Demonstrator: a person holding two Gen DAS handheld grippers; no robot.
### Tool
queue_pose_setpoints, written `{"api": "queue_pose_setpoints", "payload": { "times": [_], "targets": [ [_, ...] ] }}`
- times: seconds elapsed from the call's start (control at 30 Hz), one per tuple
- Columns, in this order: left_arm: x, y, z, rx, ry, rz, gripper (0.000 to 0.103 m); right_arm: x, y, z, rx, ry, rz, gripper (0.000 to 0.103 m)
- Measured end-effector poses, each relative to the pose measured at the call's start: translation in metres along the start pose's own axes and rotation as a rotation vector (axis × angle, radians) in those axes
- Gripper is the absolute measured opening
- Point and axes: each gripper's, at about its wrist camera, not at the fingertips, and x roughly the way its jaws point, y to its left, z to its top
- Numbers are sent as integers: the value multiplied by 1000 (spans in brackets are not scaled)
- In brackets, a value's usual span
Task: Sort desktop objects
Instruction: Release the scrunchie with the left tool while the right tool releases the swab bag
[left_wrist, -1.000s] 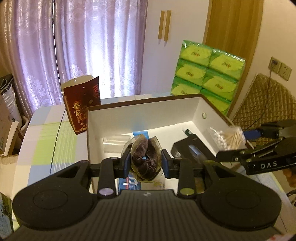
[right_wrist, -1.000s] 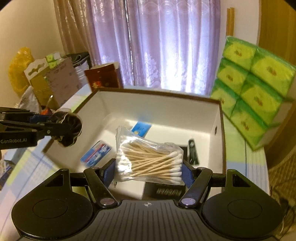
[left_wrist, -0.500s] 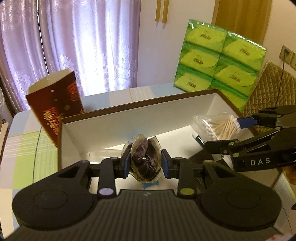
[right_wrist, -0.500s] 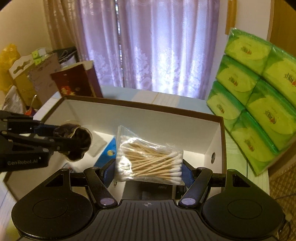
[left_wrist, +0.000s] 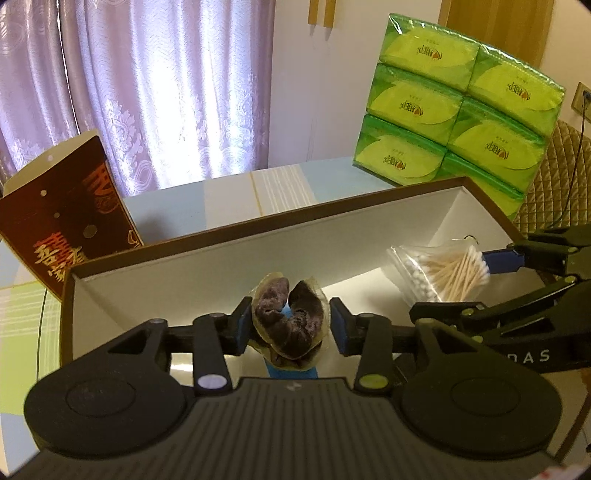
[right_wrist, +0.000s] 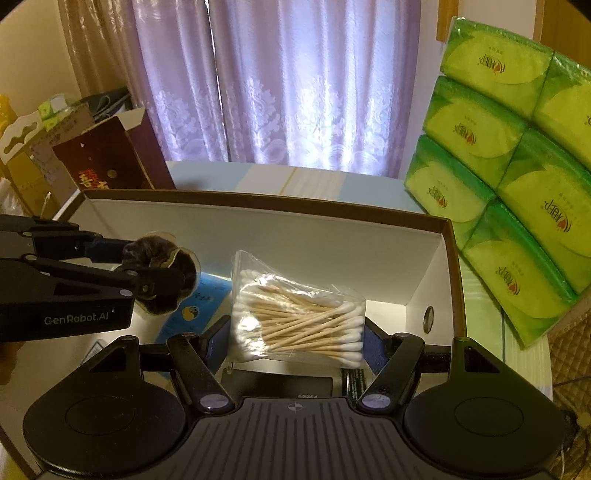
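— Over the open white box (right_wrist: 428, 266), what are the two tongs carrying?

— The left tongs (left_wrist: 289, 326) are clamped on a dark, crumpled item in a clear wrapper (left_wrist: 289, 325); I cannot tell what it is. The right tongs (right_wrist: 295, 338) are clamped on a clear bag of cotton swabs (right_wrist: 295, 317), pads pressing its two ends.

— Why hold them up there rather than on the table (left_wrist: 229, 199)?

— My reading is that the box is the sorting bin. A blue packet (right_wrist: 199, 306) and a black flat object (right_wrist: 280, 384) already lie on its floor, so both loads hang inside the rim, above the floor, ready to be let go.

— And why the bag by its ends?

— Probably so the swabs lie level and the soft bag doesn't fold. It sags a little between the pads anyway.

— Anything in the way?

— The two tongs are near each other over the box, left one on the left half, right one toward the right wall. The dark red carton (left_wrist: 70, 229) stands just behind the box, and the green tissue packs (right_wrist: 509, 177) are stacked beside its right wall; neither blocks a drop.

— What's left, then?

— Opening each pair and letting the things fall onto bare floor.
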Motion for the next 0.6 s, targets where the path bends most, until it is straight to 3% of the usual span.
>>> {"api": "queue_pose_setpoints", "payload": {
  "times": [0.23, 0.6],
  "targets": [
    [3, 5, 4, -7, -13, 2, 63, 10, 0, 3, -1, 6, -2, 69],
    [0, 11, 9, 12, -23, 53, 63, 25, 13, 11, -56, -8, 19, 69]
  ]
}}
